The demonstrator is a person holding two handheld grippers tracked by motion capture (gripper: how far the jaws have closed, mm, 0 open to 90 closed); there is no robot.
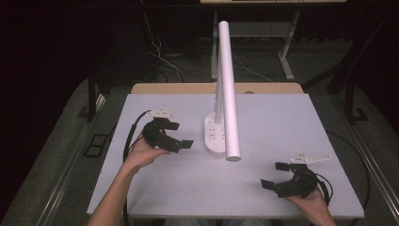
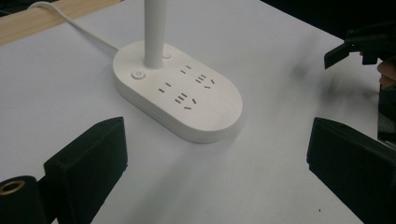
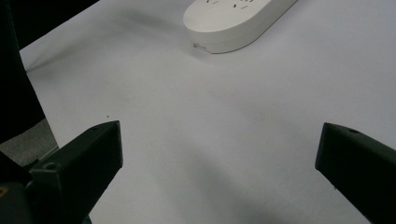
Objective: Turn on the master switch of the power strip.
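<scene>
A white desk lamp [image 1: 225, 89] stands on the pale table [image 1: 263, 183], slightly left of centre in the high view. Its oval base [image 1: 215, 136] doubles as a power strip: several socket groups and a round button [image 2: 138, 74] are set into the top face. An upright stem [image 2: 154, 30] rises from the far end of the base, and the long tubular head [image 1: 229, 94] slopes forward over it, its near end overhanging the table just in front of the base. A white cord [image 2: 74, 23] leaves the base toward the wooden strip [image 1: 188, 88] at the far table edge.

The left gripper [image 1: 181, 135] is held in the person's left hand [image 1: 141, 153] just beside the base on its left side — near it, not touching. Its jaws stand wide apart with nothing between them. In the left gripper view the base lies ahead, between the jaws and beyond their tips.

The right gripper [image 1: 275, 175] is held in the right hand [image 1: 310, 202] near the front right corner of the table, well apart from the lamp. Its jaws are likewise spread wide and empty, pointing leftward across bare table surface. In the right gripper view the near end of the base appears at the top, far beyond the jaw tips.

A cable [image 1: 128, 136] trails from the left gripper — it loops back over the left side of the table.
</scene>
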